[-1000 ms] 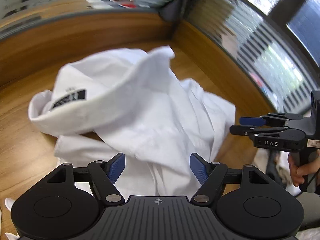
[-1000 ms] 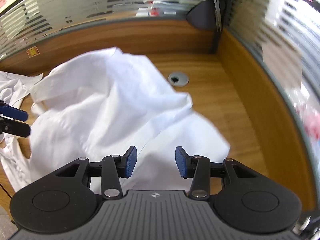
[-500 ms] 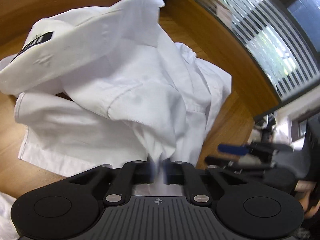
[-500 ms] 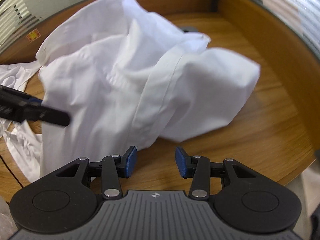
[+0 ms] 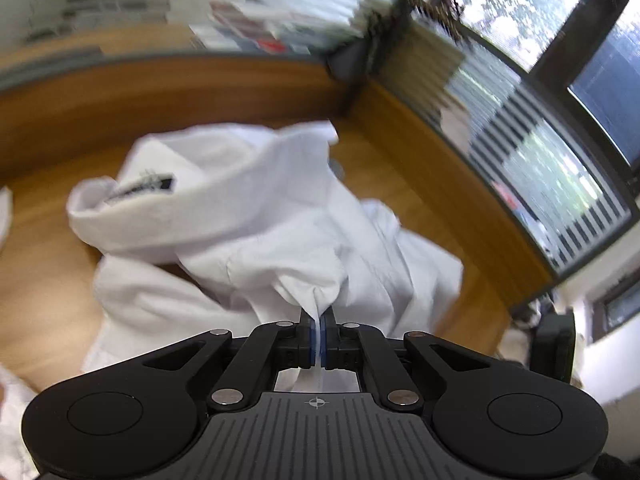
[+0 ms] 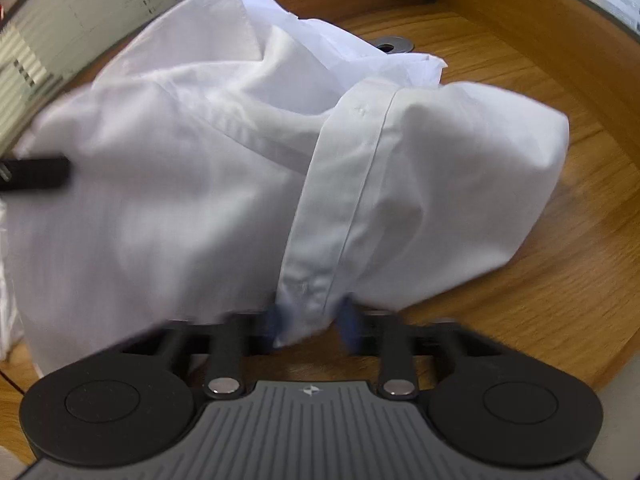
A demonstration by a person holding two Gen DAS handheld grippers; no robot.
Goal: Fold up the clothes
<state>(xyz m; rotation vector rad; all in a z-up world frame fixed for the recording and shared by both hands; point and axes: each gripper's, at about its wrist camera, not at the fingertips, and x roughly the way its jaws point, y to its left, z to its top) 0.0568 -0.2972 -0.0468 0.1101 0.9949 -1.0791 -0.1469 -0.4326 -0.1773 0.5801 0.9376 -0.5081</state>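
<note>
White shirt (image 5: 280, 216) collar label, left view only

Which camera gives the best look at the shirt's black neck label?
The left wrist view: the black neck label sits inside the collar of the crumpled white cotton shirt, though blurred. The right wrist view shows only the shirt's outer cloth.

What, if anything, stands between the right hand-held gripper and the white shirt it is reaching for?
Nothing visible does. The right hand-held gripper has its blue fingers either side of the white shirt, at the button-band hem, on the wooden desk.
</note>
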